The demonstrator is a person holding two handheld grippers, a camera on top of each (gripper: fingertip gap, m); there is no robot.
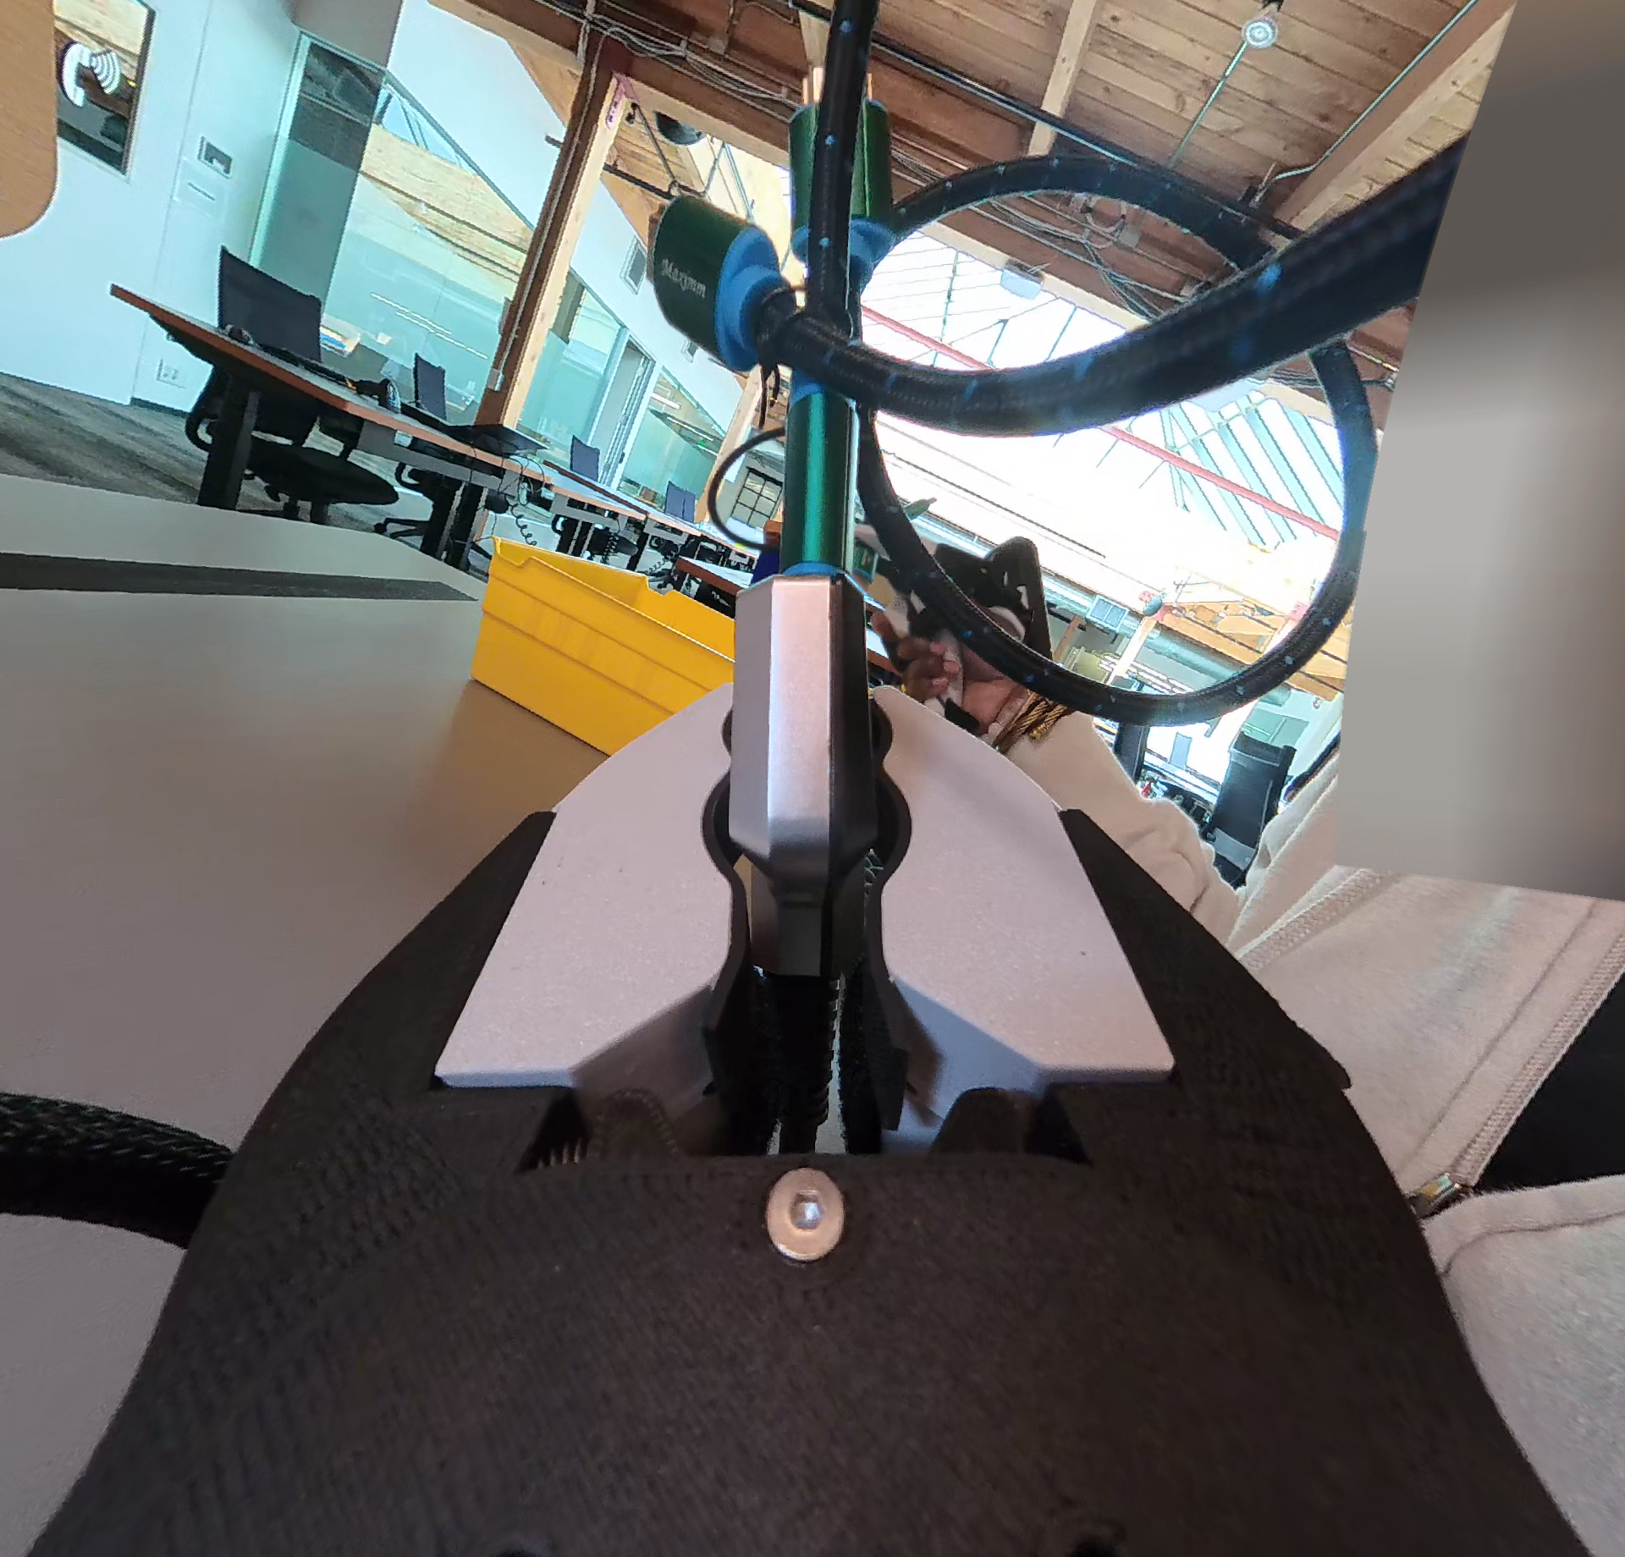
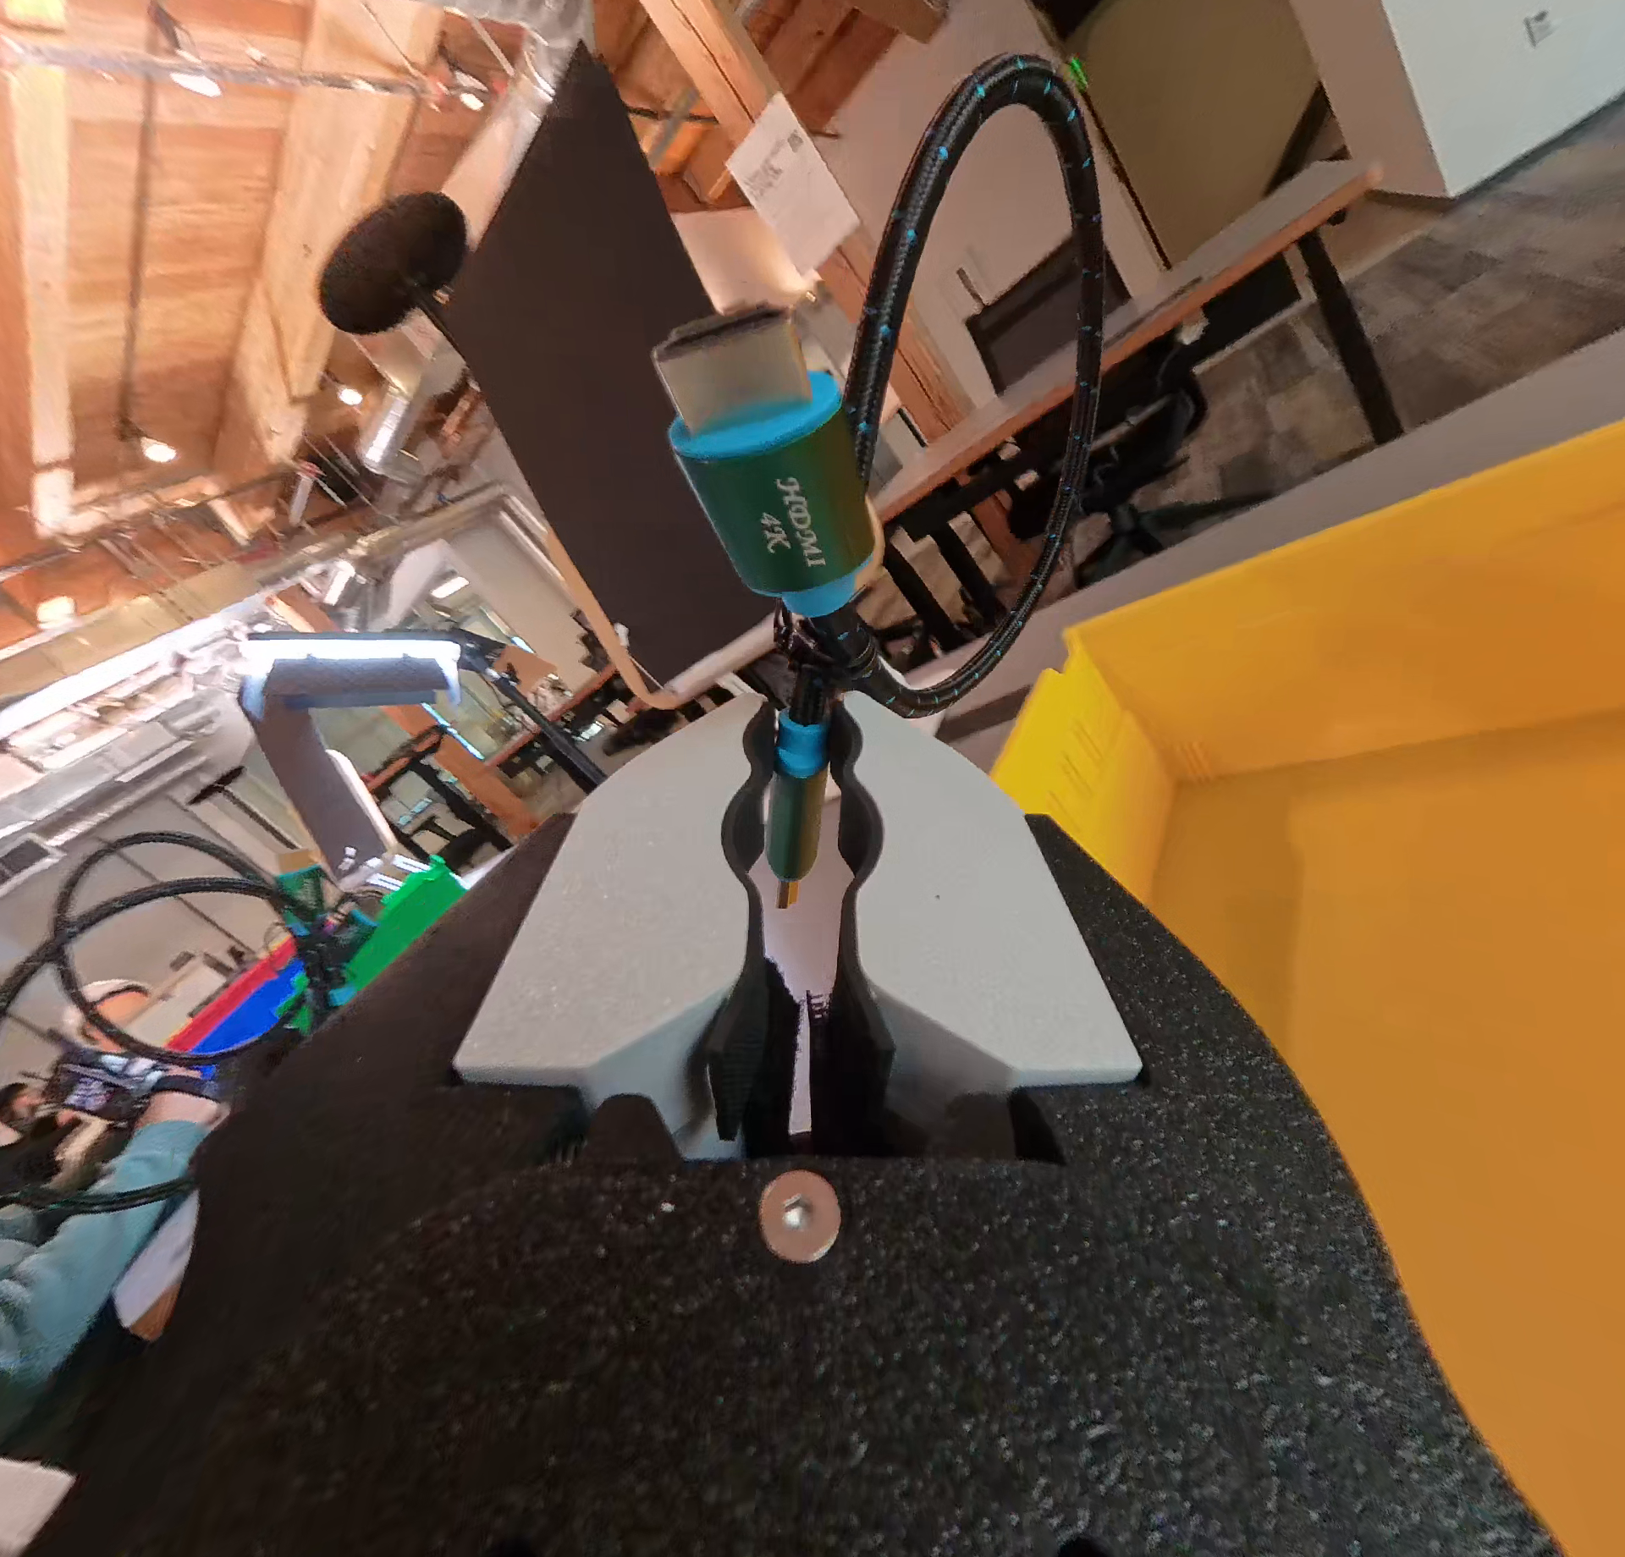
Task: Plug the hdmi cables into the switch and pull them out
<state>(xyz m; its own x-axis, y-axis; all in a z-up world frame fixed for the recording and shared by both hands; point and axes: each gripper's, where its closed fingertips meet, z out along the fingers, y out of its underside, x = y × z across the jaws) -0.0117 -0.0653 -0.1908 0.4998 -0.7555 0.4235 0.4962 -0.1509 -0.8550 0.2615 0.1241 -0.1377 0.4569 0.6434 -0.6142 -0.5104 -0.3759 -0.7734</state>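
Note:
In the left wrist view my left gripper [image 1: 805, 723] is shut on a silver HDMI switch [image 1: 783, 776] and holds it upright above the table. A green HDMI plug [image 1: 818, 477] sits in the switch's top end. A second green plug [image 1: 695, 275] hangs beside it on a looped black braided cable [image 1: 1143, 372]. In the right wrist view my right gripper [image 2: 802, 723] is shut on a green HDMI plug [image 2: 796, 820], seen edge-on. Another green plug [image 2: 774, 495] stands free above it with its metal end bare. Their braided cable [image 2: 1086, 284] loops overhead.
A yellow bin [image 1: 598, 636] stands on the grey table [image 1: 220, 767] behind the left gripper and fills the right side of the right wrist view [image 2: 1319, 899]. A hand in a cream sleeve [image 1: 1099, 811] is behind the cable loop. Desks and chairs stand farther off.

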